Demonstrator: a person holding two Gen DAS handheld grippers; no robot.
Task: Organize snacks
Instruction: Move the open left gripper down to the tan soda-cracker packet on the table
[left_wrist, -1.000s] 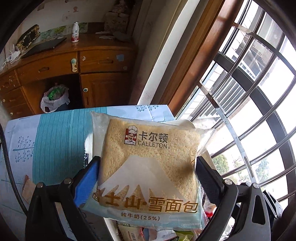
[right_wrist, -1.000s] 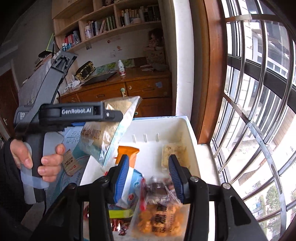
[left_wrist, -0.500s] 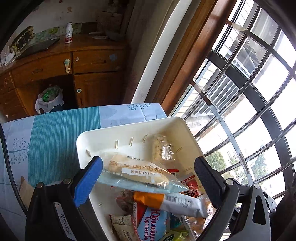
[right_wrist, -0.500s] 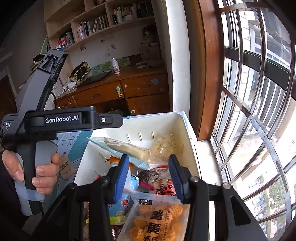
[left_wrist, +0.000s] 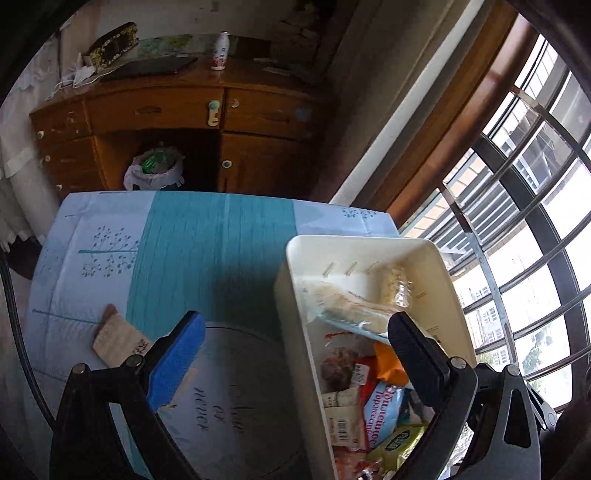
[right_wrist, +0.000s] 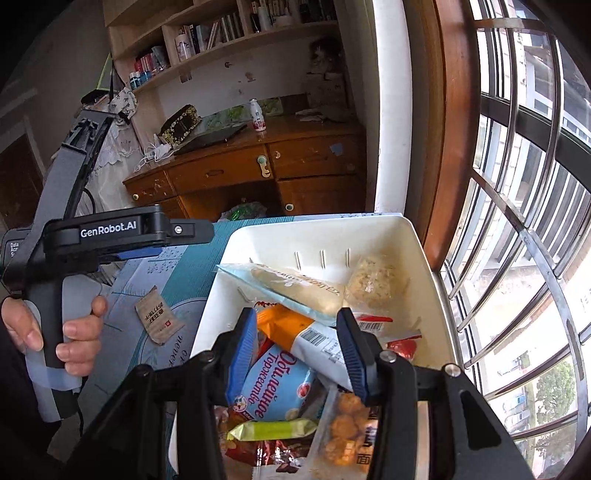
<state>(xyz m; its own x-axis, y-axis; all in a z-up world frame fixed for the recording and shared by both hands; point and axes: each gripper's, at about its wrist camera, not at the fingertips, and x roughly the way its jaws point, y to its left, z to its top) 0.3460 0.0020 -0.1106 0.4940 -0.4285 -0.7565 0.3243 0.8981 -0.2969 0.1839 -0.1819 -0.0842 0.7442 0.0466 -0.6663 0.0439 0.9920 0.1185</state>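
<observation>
A white bin (right_wrist: 424, 266) packed with snacks stood at the counter's (left_wrist: 207, 236) far corner beside the window (right_wrist: 535, 221). Near the bin's far wall, a bread bag (right_wrist: 295, 290) in clear wrapping lay tilted across the pile, just beside a small wrapped rice cake (right_wrist: 373, 282). Below them lay an orange-and-white packet (right_wrist: 314, 341), a blue bag with Cyrillic lettering (right_wrist: 277, 384), a yellow-green bar (right_wrist: 271, 430) and a clear pack of fried puffs (right_wrist: 343, 432), all overlapping.

The right gripper (right_wrist: 297, 354) hovered above the near part of the bin, its blue-padded jaws parted with nothing between them. The left gripper (left_wrist: 295, 354) was spread wide and empty, one finger over the counter and the other over the bin, the bin's left wall between them. From the right wrist view, the left hand (right_wrist: 55, 328) was wrapped around the handle of the device, off the bin's left side.

A small brown sachet (right_wrist: 159, 315) lay flat on the blue patterned cloth (left_wrist: 177, 258), apart from the bin, near the counter's left edge. Beyond the counter stood a wooden desk (right_wrist: 258, 166) carrying a small white bottle (right_wrist: 257, 116), with bookshelves (right_wrist: 221, 40) above it and a lined waste bin (left_wrist: 155, 171) underneath.
</observation>
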